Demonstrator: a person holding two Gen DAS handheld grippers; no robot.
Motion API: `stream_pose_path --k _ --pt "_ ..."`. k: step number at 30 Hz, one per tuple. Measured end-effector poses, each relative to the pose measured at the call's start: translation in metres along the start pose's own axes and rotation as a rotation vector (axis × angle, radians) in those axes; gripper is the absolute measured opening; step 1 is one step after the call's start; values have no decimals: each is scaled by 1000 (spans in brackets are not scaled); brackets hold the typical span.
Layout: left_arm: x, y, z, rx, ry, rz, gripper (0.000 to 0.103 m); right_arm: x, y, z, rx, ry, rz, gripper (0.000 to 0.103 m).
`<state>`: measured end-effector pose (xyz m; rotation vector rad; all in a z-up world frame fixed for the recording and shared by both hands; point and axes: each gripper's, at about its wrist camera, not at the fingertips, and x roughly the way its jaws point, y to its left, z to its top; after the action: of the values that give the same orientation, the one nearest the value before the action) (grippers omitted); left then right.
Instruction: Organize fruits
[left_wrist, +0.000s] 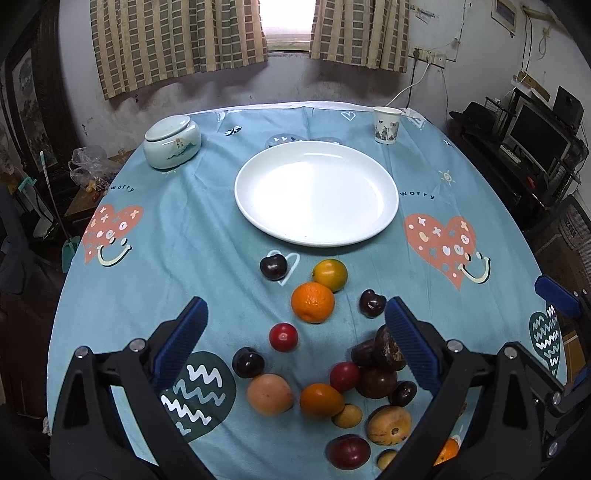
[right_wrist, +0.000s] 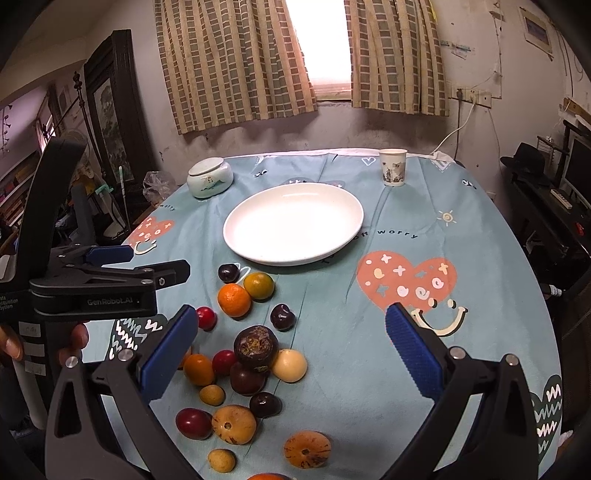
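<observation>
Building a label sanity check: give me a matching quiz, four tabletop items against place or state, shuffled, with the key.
Items:
1. white plate
2. paper cup
3. lidded ceramic jar
4. orange

Place or state:
A. far left of the table, lid on
B. middle of the table, nothing on it
C. on the cloth among the loose fruit, nearer than the plate
D. far right of the table, upright

Pairs: 1-B, 2-D, 3-A, 4-C

Each hand-held gripper, left and right, is open and holds nothing.

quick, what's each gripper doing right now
left gripper: open, holding nothing, above the fruits.
right gripper: open, holding nothing.
</observation>
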<state>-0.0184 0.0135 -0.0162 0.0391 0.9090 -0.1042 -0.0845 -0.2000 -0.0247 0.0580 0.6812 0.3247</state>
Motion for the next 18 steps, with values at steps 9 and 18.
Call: stream_pose_path --k 9,18 --pt "3 -1 -1 7 8 -2 98 3 4 -3 -8 14 6 102" --pt "7 -3 -3 12 22 -4 98 5 4 -5 -8 23 4 102"
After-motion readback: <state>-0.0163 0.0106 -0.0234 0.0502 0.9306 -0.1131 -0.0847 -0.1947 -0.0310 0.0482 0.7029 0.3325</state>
